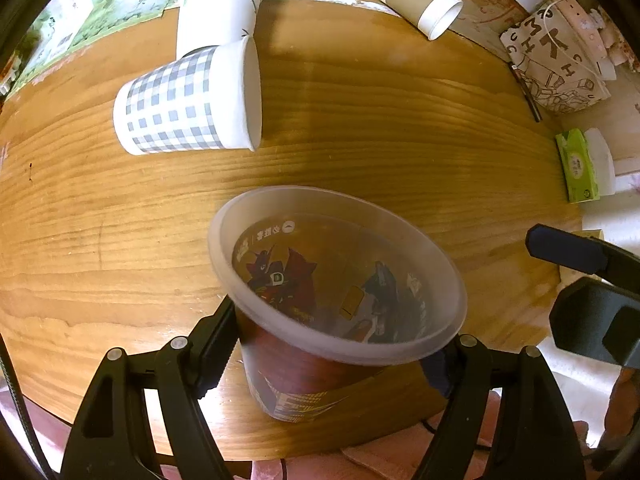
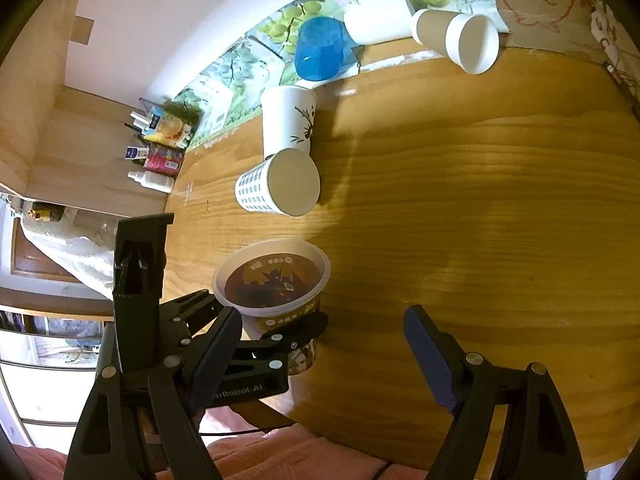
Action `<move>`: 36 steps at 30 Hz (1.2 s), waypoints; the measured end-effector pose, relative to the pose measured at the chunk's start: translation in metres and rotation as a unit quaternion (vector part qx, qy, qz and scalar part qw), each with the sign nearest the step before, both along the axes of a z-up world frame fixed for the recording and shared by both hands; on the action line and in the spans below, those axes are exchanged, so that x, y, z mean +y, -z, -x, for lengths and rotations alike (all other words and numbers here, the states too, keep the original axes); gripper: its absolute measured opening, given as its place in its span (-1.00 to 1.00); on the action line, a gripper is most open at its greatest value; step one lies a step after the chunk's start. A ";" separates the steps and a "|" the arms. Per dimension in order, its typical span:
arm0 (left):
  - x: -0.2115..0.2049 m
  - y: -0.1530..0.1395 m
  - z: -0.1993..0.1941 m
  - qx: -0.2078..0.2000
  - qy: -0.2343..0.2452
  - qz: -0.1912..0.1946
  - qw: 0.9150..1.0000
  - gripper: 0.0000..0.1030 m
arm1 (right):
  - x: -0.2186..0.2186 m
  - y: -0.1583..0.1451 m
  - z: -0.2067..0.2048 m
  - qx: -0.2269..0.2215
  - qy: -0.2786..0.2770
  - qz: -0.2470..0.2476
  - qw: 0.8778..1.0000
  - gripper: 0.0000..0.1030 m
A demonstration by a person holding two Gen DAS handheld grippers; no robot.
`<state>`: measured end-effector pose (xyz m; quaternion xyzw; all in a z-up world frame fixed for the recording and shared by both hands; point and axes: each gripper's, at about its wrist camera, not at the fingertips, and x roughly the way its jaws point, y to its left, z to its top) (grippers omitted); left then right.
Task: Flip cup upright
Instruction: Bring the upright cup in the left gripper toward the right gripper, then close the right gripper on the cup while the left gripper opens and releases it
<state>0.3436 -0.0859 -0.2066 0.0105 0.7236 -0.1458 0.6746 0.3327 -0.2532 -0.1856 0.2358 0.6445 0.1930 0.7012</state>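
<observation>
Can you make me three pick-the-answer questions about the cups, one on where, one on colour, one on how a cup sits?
1. What holds the printed cup?
A. left gripper
B. right gripper
C. nothing

2. What colour is the cup at the table's far edge, beside the grape pictures?
A. red
B. blue
C. black

3. How is the checked cup sitting?
A. upright
B. upside down
C. on its side

Answers: 1 A, its jaws press both sides of the cup. 2 B, the blue cup is clearly blue. 3 C, its mouth faces sideways.
</observation>
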 end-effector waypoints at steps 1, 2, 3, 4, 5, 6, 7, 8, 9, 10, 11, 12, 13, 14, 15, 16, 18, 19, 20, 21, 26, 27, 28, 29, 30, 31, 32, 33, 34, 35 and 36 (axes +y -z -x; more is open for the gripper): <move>0.000 0.000 0.001 0.000 -0.001 0.001 1.000 0.58 | 0.001 0.000 -0.001 0.001 -0.003 0.000 1.000 0.63; -0.001 0.001 0.001 0.000 -0.002 0.001 1.000 0.58 | 0.002 0.001 -0.002 0.002 -0.005 0.000 1.000 0.63; -0.001 0.001 0.001 0.000 -0.002 0.000 1.000 0.59 | 0.003 0.001 -0.003 0.002 -0.007 -0.001 1.000 0.63; -0.002 0.001 0.002 -0.001 -0.003 -0.002 1.000 0.59 | 0.005 0.002 -0.004 0.003 -0.009 -0.001 1.000 0.63; -0.001 0.001 0.002 -0.001 -0.003 -0.003 1.000 0.59 | 0.005 0.002 -0.004 0.004 -0.011 -0.002 1.000 0.63; 0.001 0.000 0.003 -0.002 -0.002 -0.005 1.000 0.59 | 0.005 0.003 -0.004 0.005 -0.012 -0.002 1.000 0.63; 0.000 0.001 0.003 -0.002 -0.003 -0.006 1.000 0.59 | 0.005 0.004 -0.004 0.005 -0.013 -0.003 1.000 0.63; 0.000 0.001 0.004 -0.002 -0.004 -0.007 1.000 0.59 | 0.006 0.004 -0.005 0.007 -0.014 -0.004 1.000 0.63; 0.000 0.001 0.004 -0.001 -0.005 -0.008 1.000 0.59 | 0.006 0.005 -0.005 0.008 -0.014 -0.005 1.000 0.63; 0.000 0.002 0.005 -0.001 -0.006 -0.008 1.000 0.59 | 0.005 0.005 -0.004 0.009 -0.014 -0.005 1.000 0.63; 0.001 0.002 0.005 -0.001 -0.008 -0.009 1.000 0.59 | 0.005 0.006 -0.004 0.010 -0.014 -0.006 1.000 0.63; 0.001 0.003 0.005 0.000 -0.009 -0.009 1.000 0.59 | 0.004 0.006 -0.004 0.010 -0.014 -0.007 1.000 0.63; 0.001 0.003 0.006 0.001 -0.011 -0.010 1.000 0.59 | 0.004 0.007 -0.004 0.011 -0.013 -0.008 1.000 0.63; 0.001 0.004 0.006 0.002 -0.013 -0.009 1.000 0.59 | 0.004 0.006 -0.004 0.011 -0.013 -0.008 1.000 0.63; 0.002 0.004 0.006 0.003 -0.015 -0.009 1.000 0.59 | 0.003 0.007 -0.004 0.012 -0.012 -0.009 1.000 0.63; 0.004 0.006 0.006 0.005 -0.018 -0.011 1.000 0.59 | 0.003 0.008 -0.003 0.014 -0.010 -0.011 1.000 0.63; 0.005 0.007 0.007 0.008 -0.021 -0.012 1.000 0.59 | 0.002 0.010 -0.003 0.016 -0.008 -0.013 1.000 0.63; 0.006 0.008 0.007 0.009 -0.023 -0.011 1.000 0.59 | 0.002 0.011 -0.003 0.018 -0.006 -0.015 1.000 0.63; 0.007 0.007 0.007 0.010 -0.024 -0.010 1.000 0.61 | 0.002 0.012 -0.002 0.020 -0.005 -0.016 1.000 0.63; 0.007 0.007 0.007 0.010 -0.025 -0.009 1.000 0.67 | 0.002 0.012 -0.001 0.022 -0.003 -0.018 1.000 0.63; 0.011 0.005 0.007 0.011 -0.026 0.002 1.000 0.73 | 0.002 0.016 0.000 0.031 0.003 -0.023 0.999 0.63; 0.012 0.005 0.007 0.010 -0.026 0.002 1.000 0.73 | 0.002 0.017 0.001 0.033 0.004 -0.024 0.999 0.63; 0.009 0.005 0.006 0.009 -0.026 0.002 1.000 0.73 | 0.002 0.018 0.001 0.035 0.006 -0.026 0.999 0.63; 0.010 0.004 0.006 0.006 -0.029 0.002 1.000 0.73 | 0.002 0.019 0.002 0.037 0.008 -0.026 0.999 0.63; 0.011 0.003 0.007 0.005 -0.028 0.002 1.000 0.73 | 0.003 0.020 0.003 0.039 0.009 -0.026 0.999 0.63; 0.012 0.002 0.007 0.003 -0.028 0.003 1.000 0.73 | 0.003 0.021 0.004 0.040 0.011 -0.024 0.999 0.63; 0.013 0.001 0.007 0.001 -0.027 0.004 1.000 0.73 | 0.003 0.022 0.004 0.041 0.011 -0.023 0.999 0.63; 0.013 0.000 0.008 0.000 -0.027 0.006 1.000 0.73 | 0.004 0.023 0.005 0.042 0.011 -0.021 0.999 0.63; 0.014 -0.002 0.008 -0.003 -0.027 0.008 1.000 0.73 | 0.005 0.023 0.006 0.043 0.012 -0.020 0.999 0.63; 0.015 -0.003 0.009 -0.005 -0.027 0.009 1.000 0.73 | 0.006 0.024 0.006 0.043 0.013 -0.020 0.999 0.63; 0.016 -0.005 0.010 -0.007 -0.027 0.009 1.000 0.73 | 0.006 0.025 0.007 0.044 0.015 -0.021 0.999 0.63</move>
